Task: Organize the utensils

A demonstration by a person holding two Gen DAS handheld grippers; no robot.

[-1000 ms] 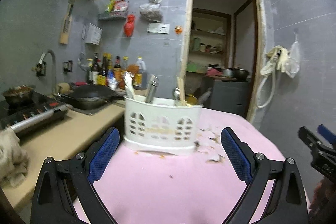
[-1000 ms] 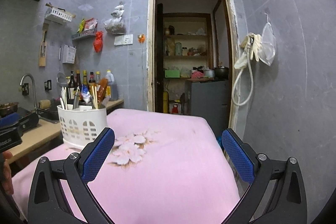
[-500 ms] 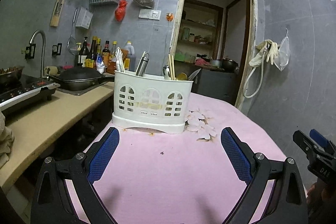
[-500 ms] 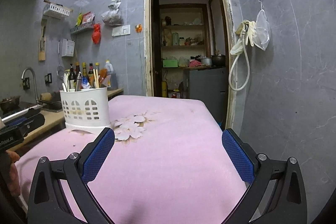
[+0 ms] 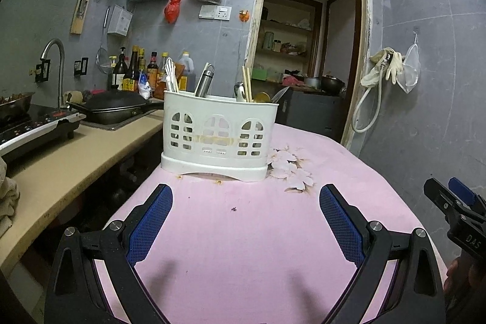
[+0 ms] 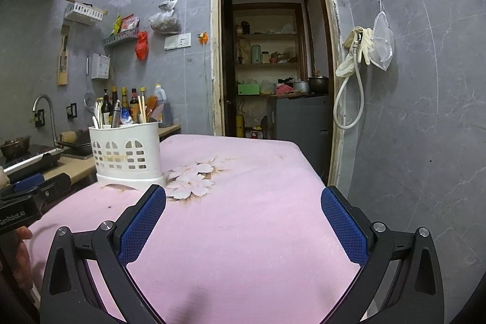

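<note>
A white slotted utensil holder [image 5: 217, 135] stands upright on the pink tablecloth [image 5: 258, 248], holding chopsticks [image 5: 246, 83], a steel handle [image 5: 204, 84], white spoons [image 5: 170, 74] and other utensils. It also shows in the right wrist view [image 6: 126, 152], at the table's left. My left gripper [image 5: 244, 199] is open and empty, held back from the holder over the cloth. My right gripper [image 6: 243, 199] is open and empty, over the cloth [image 6: 243, 217] to the right of the holder.
A beige counter [image 5: 60, 169] with an induction cooker [image 5: 33, 132], a black wok [image 5: 115, 108] and sauce bottles [image 5: 136, 69] lies to the left. An open doorway [image 5: 306, 56] to a pantry is behind the table. A hose and gloves [image 6: 355, 63] hang on the right wall.
Both grippers have drawn back and lowered from the holder, which now looks further away and level. Both stay open and empty.
</note>
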